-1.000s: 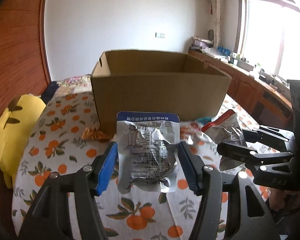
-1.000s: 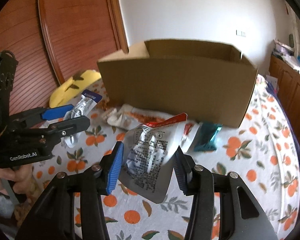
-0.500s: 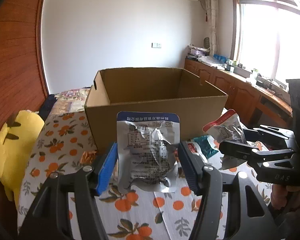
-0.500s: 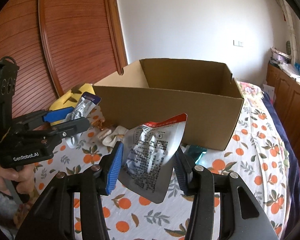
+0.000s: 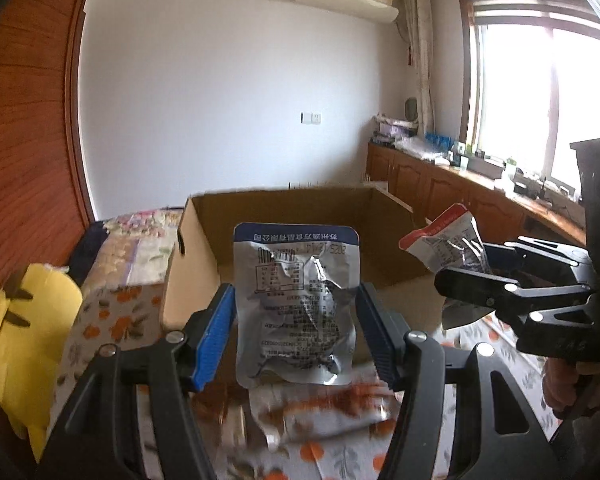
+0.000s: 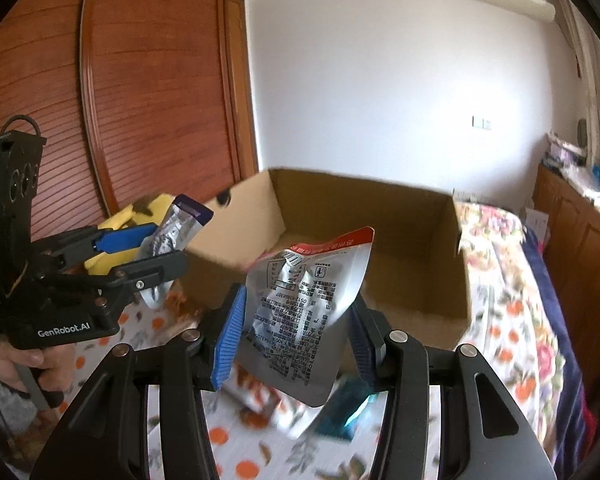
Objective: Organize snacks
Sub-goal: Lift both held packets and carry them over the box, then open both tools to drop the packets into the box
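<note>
My left gripper [image 5: 296, 336] is shut on a silver snack pouch with a blue top [image 5: 298, 304], held upright in front of the open cardboard box [image 5: 196, 248]. My right gripper [image 6: 296, 332] is shut on a silver snack pouch with a red top [image 6: 303, 312], held at the box's near wall [image 6: 415, 320]. Each gripper shows in the other view: the right one [image 5: 511, 276] with its red-top pouch [image 5: 447, 244], the left one [image 6: 140, 252] with its blue-top pouch [image 6: 176, 228]. The box inside looks bare where visible.
The box stands on a bed with an orange-print sheet [image 6: 511, 320]. Loose snack packs lie below the grippers: a white one [image 5: 319, 412] and a teal one [image 6: 343, 412]. A yellow plush [image 5: 24, 328] lies left; wooden cabinets [image 5: 439, 188] stand along the right.
Both grippers have risen and moved toward the box with their pouches; the box's open top and inside now show from above its near wall.
</note>
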The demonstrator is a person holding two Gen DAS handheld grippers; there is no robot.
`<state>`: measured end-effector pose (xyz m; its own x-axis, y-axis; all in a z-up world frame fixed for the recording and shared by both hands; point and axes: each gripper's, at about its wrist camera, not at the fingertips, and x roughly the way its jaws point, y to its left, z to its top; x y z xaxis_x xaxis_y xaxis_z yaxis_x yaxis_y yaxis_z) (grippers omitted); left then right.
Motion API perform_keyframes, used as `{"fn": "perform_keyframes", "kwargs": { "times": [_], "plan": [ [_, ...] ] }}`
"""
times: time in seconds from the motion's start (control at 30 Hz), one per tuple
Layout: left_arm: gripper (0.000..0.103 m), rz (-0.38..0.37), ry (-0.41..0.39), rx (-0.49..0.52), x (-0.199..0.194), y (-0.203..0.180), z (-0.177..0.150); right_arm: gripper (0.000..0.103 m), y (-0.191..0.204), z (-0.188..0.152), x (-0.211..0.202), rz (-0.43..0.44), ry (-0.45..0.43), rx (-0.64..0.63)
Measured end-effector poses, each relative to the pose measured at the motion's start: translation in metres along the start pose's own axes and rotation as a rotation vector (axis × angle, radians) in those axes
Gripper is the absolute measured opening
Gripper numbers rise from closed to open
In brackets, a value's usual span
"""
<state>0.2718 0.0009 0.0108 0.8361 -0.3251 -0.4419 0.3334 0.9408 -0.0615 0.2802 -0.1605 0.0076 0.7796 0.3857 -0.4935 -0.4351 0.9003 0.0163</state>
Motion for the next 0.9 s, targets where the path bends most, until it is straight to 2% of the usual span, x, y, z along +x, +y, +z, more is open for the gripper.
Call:
{"fn": "perform_keyframes", "kwargs": {
  "times": [0.2, 0.43, 0.9],
  "plan": [
    [0.061, -0.003, -0.033, -0.015, 0.024, 0.013, 0.023, 0.049, -0.014, 0.021, 0.021, -0.002, -0.032, -0.011],
    [0.061, 0.003, -0.035, -0.029, 0.05, 0.029, 0.031, 0.049, -0.026, 0.034, 0.046, 0.008, -0.051, -0.008],
    [0.061, 0.009, 0.026, -0.031, 0.086, 0.027, 0.021, 0.049, -0.038, 0.017, 0.087, 0.016, 0.0, 0.012]
  ]
}}
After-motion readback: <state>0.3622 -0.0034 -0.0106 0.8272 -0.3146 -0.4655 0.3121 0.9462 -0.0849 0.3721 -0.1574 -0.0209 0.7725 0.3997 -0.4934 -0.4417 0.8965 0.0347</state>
